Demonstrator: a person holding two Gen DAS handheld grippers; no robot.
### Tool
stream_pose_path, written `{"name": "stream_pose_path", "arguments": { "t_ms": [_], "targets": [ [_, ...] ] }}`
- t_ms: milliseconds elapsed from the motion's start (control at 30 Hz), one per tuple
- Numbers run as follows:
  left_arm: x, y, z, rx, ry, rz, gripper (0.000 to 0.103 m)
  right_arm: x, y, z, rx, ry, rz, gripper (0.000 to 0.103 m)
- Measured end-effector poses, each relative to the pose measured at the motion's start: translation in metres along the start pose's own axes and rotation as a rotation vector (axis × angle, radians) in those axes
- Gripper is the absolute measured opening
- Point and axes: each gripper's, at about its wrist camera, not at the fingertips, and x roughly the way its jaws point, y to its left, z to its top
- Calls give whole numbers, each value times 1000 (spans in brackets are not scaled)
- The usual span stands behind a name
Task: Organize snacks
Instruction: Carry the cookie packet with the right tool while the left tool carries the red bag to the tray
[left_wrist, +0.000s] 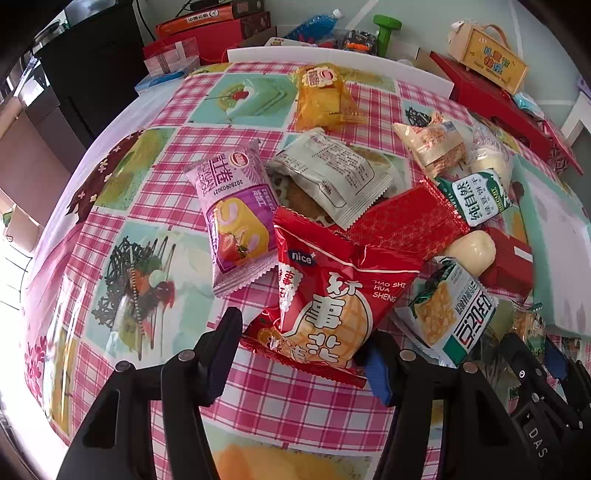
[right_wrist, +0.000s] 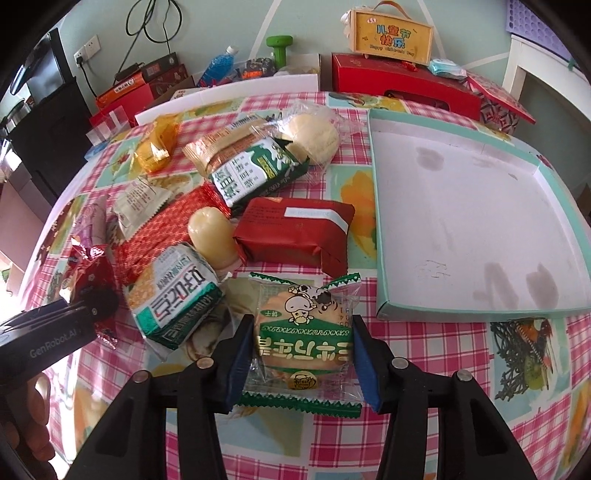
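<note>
A pile of wrapped snacks lies on a pink checked tablecloth (left_wrist: 122, 206). My left gripper (left_wrist: 303, 350) is shut on a red "nice" snack packet (left_wrist: 325, 288), which is crumpled between its pads at the near edge of the pile. In the right wrist view my right gripper (right_wrist: 301, 358) is shut on a clear, green-edged biscuit packet (right_wrist: 303, 325), one blue pad on each side. A shallow teal-rimmed white box (right_wrist: 461, 221) lies open just right of it, with nothing inside. The left gripper (right_wrist: 96, 306) also shows at the left there, with the red packet bunched at its tip.
A purple strawberry packet (left_wrist: 236, 218), a white packet (left_wrist: 328, 173), a yellow cake packet (left_wrist: 321, 99), a red foil packet (left_wrist: 406, 218), a green-white packet (right_wrist: 173, 295) and a dark red block (right_wrist: 295, 232) crowd the middle. Red boxes (right_wrist: 402, 81) and a green dumbbell (right_wrist: 279, 46) line the back.
</note>
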Motion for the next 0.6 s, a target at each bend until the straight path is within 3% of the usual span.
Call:
{"name": "stream_pose_path", "arguments": {
  "t_ms": [400,600],
  "targets": [
    [-27,-3,3,-18,-77,-47,62,-46,-11,9,66,-126,49,53],
    [-43,-19,18,-17,-77,-103,62,-58,-23,33,101,-143,-3,53]
  ]
}}
